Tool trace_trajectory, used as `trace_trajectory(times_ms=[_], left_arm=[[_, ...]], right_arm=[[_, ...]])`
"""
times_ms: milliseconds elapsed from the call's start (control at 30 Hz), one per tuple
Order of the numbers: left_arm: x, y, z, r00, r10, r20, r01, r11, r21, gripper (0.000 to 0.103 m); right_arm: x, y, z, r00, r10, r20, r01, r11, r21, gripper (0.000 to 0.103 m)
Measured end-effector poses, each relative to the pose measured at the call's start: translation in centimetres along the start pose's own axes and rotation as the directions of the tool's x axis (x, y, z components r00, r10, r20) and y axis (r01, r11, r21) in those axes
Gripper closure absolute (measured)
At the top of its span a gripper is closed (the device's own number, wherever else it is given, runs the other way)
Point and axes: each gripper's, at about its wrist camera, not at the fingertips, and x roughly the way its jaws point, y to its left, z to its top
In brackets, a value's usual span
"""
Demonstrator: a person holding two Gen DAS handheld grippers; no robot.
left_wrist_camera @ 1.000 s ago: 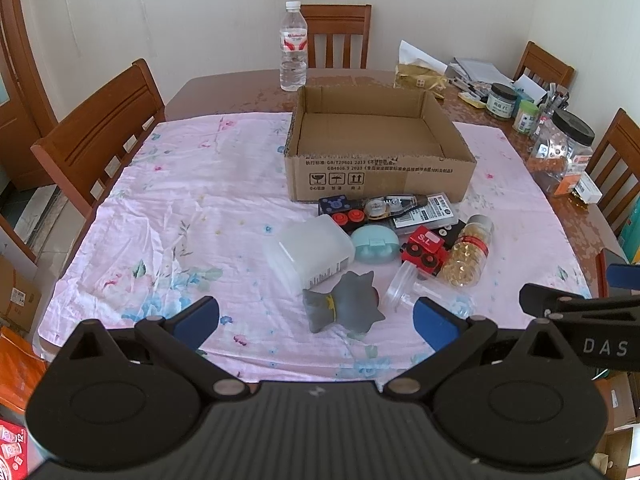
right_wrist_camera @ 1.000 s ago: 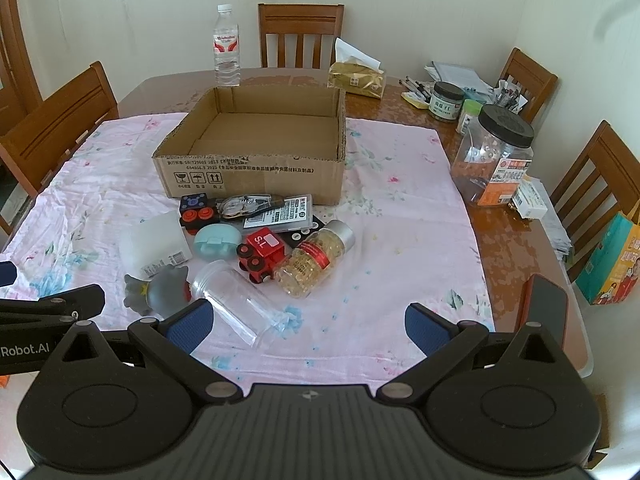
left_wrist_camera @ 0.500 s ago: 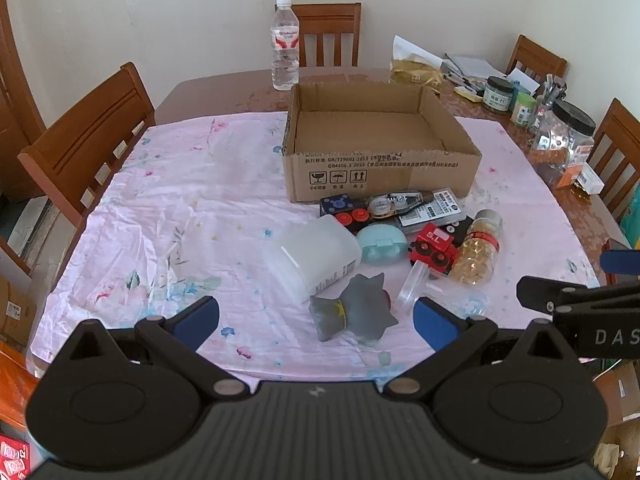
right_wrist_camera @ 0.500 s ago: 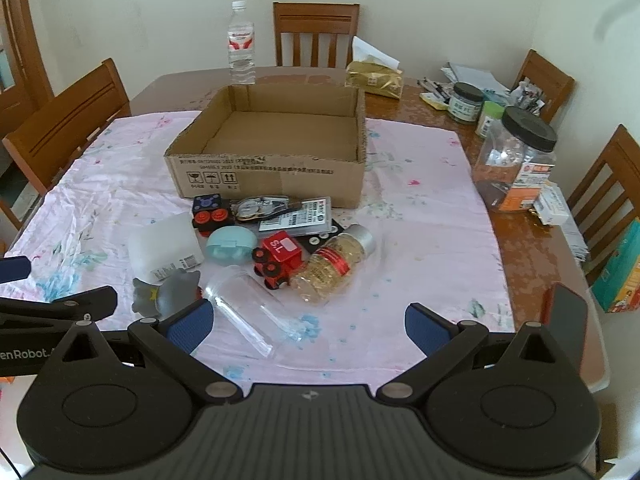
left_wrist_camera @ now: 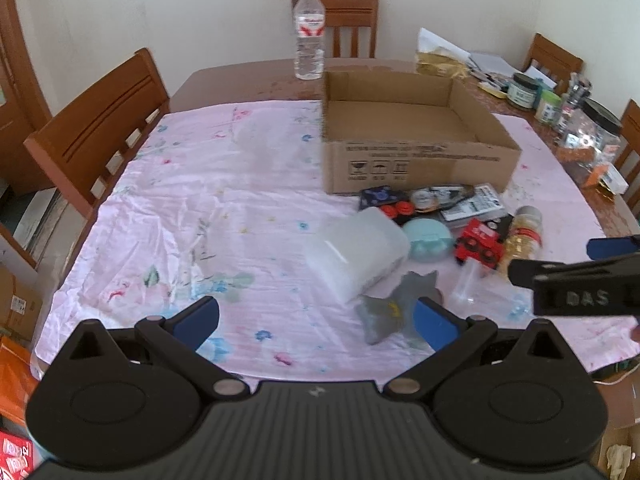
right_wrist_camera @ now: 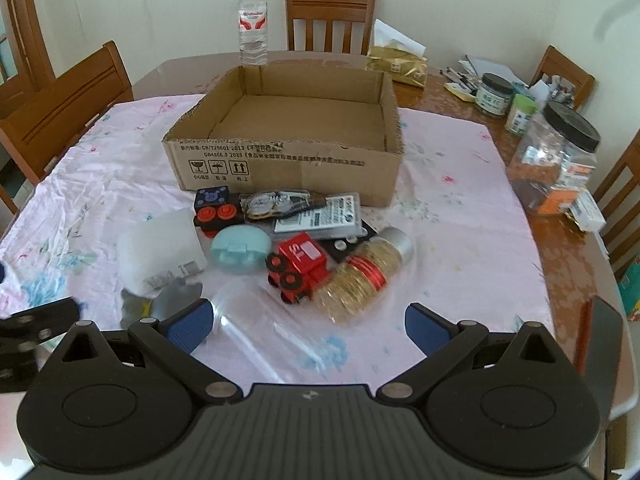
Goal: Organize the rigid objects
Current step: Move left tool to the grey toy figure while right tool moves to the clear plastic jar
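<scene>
Pink floral cloth (right_wrist_camera: 460,216) covers the wooden table (right_wrist_camera: 560,248) among chairs, where we note both grippers (left_wrist_camera: 316,322) (right_wrist_camera: 306,326) spread wide, empty, and the capsule bottle (right_wrist_camera: 366,270) lying beside the red toy truck (right_wrist_camera: 300,266), cap toward the far right.

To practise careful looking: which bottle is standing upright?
The clear water bottle behind the cardboard box stands upright; the gold-filled bottle lies on its side.

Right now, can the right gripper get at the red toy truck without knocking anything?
Probably yes, with care. The right gripper is open, and the red toy truck lies ahead of it, uncovered. But a clear plastic tube lies between them, and the pill bottle touches the truck's side.
</scene>
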Motion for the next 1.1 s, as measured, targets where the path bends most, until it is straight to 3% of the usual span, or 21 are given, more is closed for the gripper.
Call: trace_trajectory(times_ms=[367, 800, 1100], left_arm=[[1.2, 2.5, 0.3, 0.999, 0.030, -0.028, -0.031, 0.999, -0.043, 0.001], [2.7, -0.5, 0.5, 0.997, -0.048, -0.053, 0.049, 0.999, 0.021, 0.001], [3.9, -3.0, -0.1, 0.992, -0.112, -0.066, 0.116, 0.991, 0.062, 0.001]], right_arm=[[5.1, 3.4, 1.4, 0.999, -0.045, -0.018, 0.044, 0.997, -0.058, 0.000], [3.2, 1.0, -2.4, 0.996, -0.082, -0.043, 0.080, 0.996, -0.042, 0.000], [2.4, -1.0, -5.5, 0.997, -0.065, -0.050, 0.066, 0.998, 0.009, 0.000]])
